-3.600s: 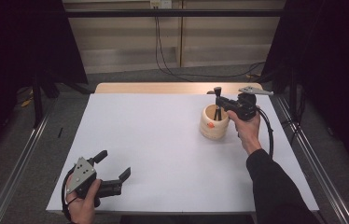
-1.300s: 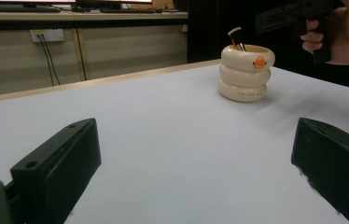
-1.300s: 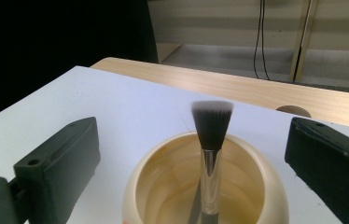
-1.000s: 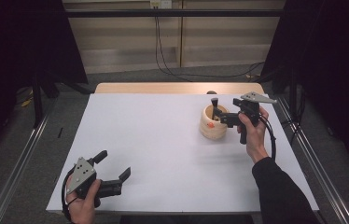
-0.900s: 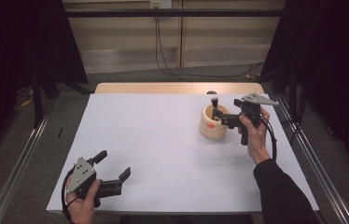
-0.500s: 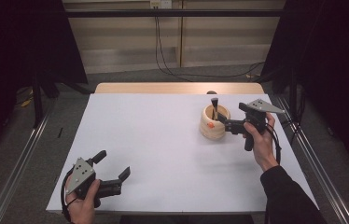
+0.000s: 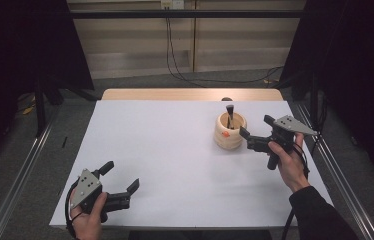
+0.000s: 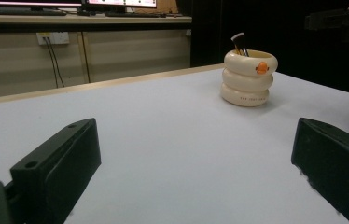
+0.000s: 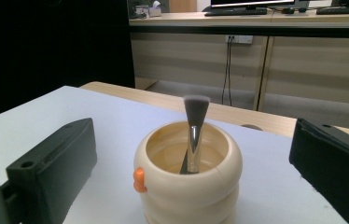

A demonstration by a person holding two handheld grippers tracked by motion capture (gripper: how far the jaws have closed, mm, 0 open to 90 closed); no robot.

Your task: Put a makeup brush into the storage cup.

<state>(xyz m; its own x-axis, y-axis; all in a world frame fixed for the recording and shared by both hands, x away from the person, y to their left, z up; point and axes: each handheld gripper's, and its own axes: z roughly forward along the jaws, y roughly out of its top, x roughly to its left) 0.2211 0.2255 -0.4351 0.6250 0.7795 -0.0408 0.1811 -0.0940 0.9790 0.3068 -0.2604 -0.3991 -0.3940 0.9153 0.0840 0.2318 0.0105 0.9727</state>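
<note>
A cream ringed holder (image 7: 229,131) with a small orange knob stands on the white table (image 7: 175,155) at the right; it shows too as the holder (image 8: 249,77) and the holder (image 9: 189,179). A makeup brush (image 7: 230,114) stands in it, bristles up; the brush (image 9: 193,130) leans against the far inside wall. My right gripper (image 7: 253,134) is open, just right of the holder, jaws pointing at it, holding nothing. My left gripper (image 7: 121,179) rests open at the table's front left, far from the holder.
A tan wooden strip (image 7: 190,94) runs along the table's far edge. Beyond it are wall cabinets with hanging cables (image 7: 175,45). Metal rails (image 7: 20,175) flank the table on the floor. Wide bare table lies between the grippers.
My right gripper has let go of the brush, which now stands in the holder, and has drawn back to the right and lower, open. My left gripper has not moved.
</note>
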